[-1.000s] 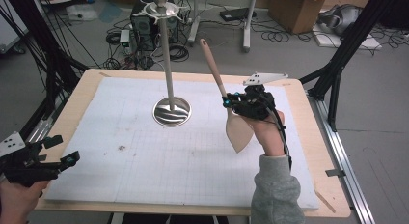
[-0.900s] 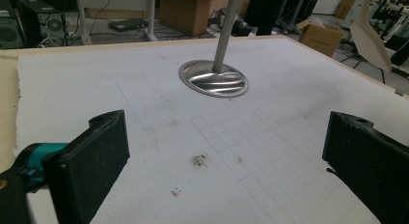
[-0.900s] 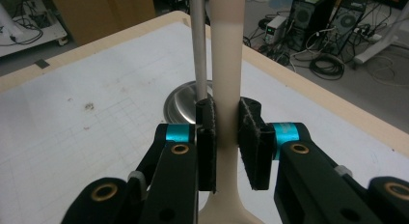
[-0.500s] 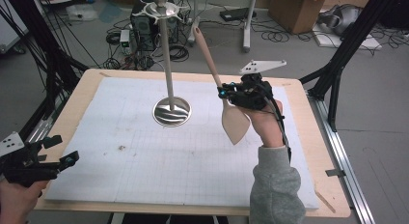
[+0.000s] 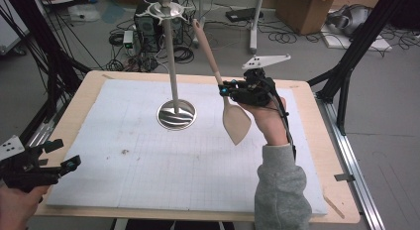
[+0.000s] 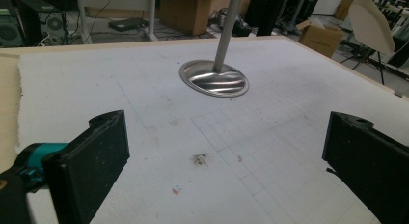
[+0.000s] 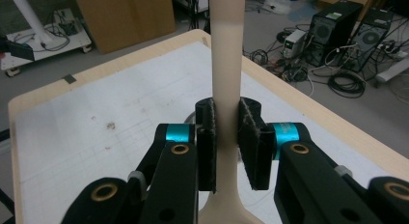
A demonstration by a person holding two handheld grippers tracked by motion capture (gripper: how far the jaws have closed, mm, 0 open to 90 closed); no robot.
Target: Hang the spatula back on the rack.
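A pale wooden spatula [image 5: 236, 123] hangs over the white mat, blade down and handle slanting up toward the stand's top. My right gripper [image 5: 225, 89] is shut on its neck just above the blade. In the right gripper view both pads [image 7: 254, 142] press the spatula's handle [image 7: 226, 74]. A metal stand [image 5: 172, 71] with a round base [image 5: 176, 115] and a hooked top rises to the left of the spatula. My left gripper [image 5: 66, 153] rests open at the table's near left corner. Its jaws [image 6: 226, 161] stand wide apart with nothing between them, facing the stand's base [image 6: 214, 78]; the spatula blade [image 6: 371, 23] shows far right.
The white gridded mat [image 5: 148, 165] covers most of the wooden table [image 5: 341, 210]. Black frame legs [image 5: 356, 46], cardboard boxes [image 5: 307, 7], a computer tower and cables lie on the floor beyond the far edge.
My right gripper has risen and shifted a little left toward the stand, carrying the spatula; its handle tip now sits higher, near the stand's top. The left gripper has stayed put.
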